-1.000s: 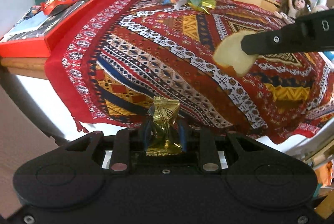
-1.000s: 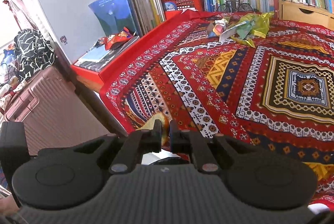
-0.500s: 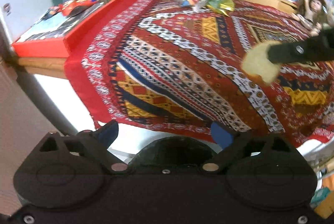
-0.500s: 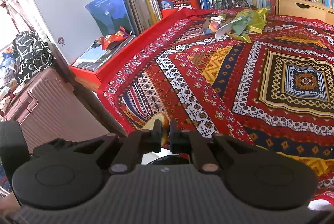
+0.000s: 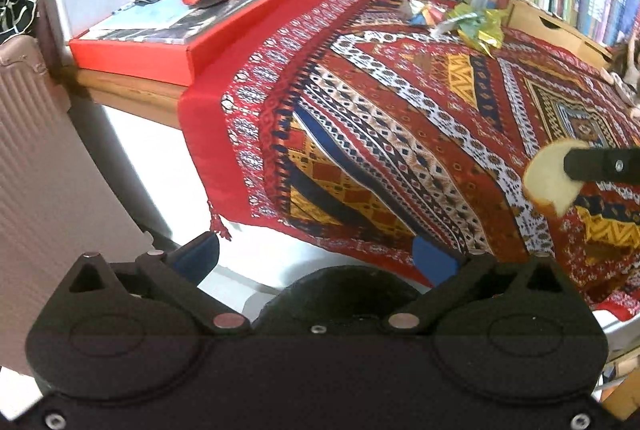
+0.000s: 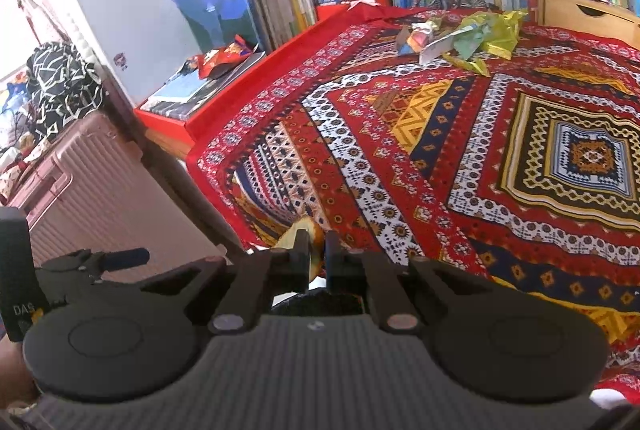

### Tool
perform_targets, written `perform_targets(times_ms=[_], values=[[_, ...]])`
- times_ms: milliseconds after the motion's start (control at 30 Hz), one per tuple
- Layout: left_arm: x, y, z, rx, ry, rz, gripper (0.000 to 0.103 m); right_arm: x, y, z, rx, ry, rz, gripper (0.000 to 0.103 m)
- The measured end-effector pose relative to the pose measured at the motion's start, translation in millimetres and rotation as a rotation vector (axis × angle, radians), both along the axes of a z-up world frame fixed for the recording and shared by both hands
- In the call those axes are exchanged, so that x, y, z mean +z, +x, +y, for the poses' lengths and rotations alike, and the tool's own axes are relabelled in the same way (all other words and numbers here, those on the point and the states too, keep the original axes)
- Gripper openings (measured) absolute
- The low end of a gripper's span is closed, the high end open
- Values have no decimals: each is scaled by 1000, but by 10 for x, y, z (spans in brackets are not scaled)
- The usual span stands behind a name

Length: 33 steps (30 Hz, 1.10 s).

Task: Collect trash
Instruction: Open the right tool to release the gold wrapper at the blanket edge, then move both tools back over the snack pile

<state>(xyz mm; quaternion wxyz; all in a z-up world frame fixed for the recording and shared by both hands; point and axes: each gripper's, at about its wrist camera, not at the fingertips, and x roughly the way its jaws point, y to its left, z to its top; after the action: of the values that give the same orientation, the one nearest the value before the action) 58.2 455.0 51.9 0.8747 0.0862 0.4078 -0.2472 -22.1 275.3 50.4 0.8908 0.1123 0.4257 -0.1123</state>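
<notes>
The left gripper (image 5: 316, 254) has just been opening — nothing is sitting between its spread jaws. Its view alone is showing the right gripper (image 6: 316, 246) pinching what looks like orange peel (image 5: 550, 181) over the patterned cloth (image 5: 400, 133); wrappers (image 6: 464, 37) are lying far back.

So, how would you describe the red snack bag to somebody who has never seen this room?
Look left of the patterned tablecloth, at the flat red box in front of the leaning blue book. The red snack bag lies crumpled on the papers there, apart from the yellow-green wrappers on the cloth.
</notes>
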Motion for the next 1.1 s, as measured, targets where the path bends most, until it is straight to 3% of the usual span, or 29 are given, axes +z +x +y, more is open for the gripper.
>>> perform_targets(times_ms=[33, 67, 100, 167, 233, 800, 1100], values=[[8, 12, 9, 5, -6, 2, 102, 2, 9, 6, 7, 14, 1, 17], [15, 24, 20, 8, -12, 5, 102, 11, 11, 17, 5, 21, -6, 34], [26, 32, 26, 14, -17, 4, 102, 23, 6, 25, 4, 27, -19, 42], [48, 41, 27, 24, -18, -6, 102, 59, 6, 44, 16, 31, -43, 86], [63, 43, 9, 27, -6, -16, 103, 111, -8, 70, 27, 15, -82, 102], [60, 26, -164, 12, -32, 30, 103, 149, -115, -65, -32, -25, -55, 103], [394, 114, -517, -75, -69, -13, 103, 500, -3, -218, -7, -54, -81, 103]])
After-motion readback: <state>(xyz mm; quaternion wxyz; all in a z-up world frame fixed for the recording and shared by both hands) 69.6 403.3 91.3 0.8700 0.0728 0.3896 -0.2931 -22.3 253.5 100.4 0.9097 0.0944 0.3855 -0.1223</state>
